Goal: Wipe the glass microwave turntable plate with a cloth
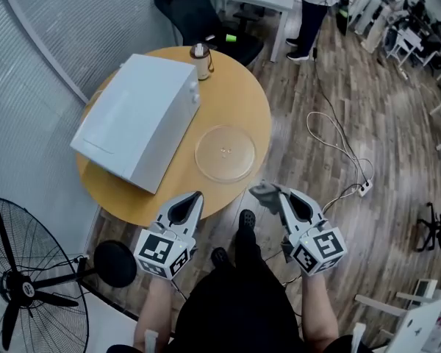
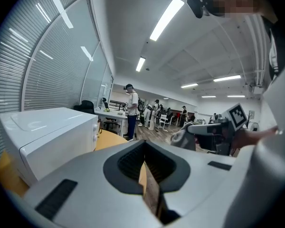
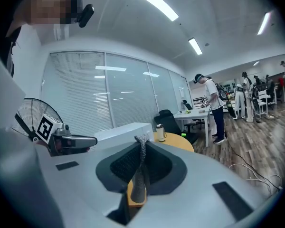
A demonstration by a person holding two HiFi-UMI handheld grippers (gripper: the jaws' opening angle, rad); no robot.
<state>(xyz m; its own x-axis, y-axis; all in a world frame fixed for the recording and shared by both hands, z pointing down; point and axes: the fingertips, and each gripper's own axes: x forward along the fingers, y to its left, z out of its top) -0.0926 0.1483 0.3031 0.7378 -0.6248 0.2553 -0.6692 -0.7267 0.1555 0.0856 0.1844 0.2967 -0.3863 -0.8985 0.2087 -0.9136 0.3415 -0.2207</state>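
The glass turntable plate (image 1: 226, 153) is found lying flat on the round wooden desk (image 1: 239, 87), just beside the front corner of the white microwave (image 1: 136, 120) and near the desk's nearer edge. It is out of the oven, nothing rests on it, and it is touched by neither claw. The right claw (image 1: 273, 195) is clenched on a grey cloth (image 1: 264, 192). In the right gripper view a fold of the fabric is seen pinched between the jaws, with its end standing up above them. The left claw (image 1: 197, 197) is drawn together with only a narrow slit between the jaws, and nothing is held in it. Both claws are held at the desk's nearer edge, close to the person's body and short of the plate. A lidded jar (image 1: 201, 61) is noted at the far side of the desk, well apart from the work. The step in hand is judged to be the approach: the cloth is secured, but no contact with the glass is made yet, so no wiping can be counted as done. For the next move, the right claw is to be carried forward and lowered until the cloth is pressed onto the plate, then swept across the surface. The plate lies loose on a smooth top and is likely to slide or turn under the stroke, so it may need to be steadied at its rim by the left claw.
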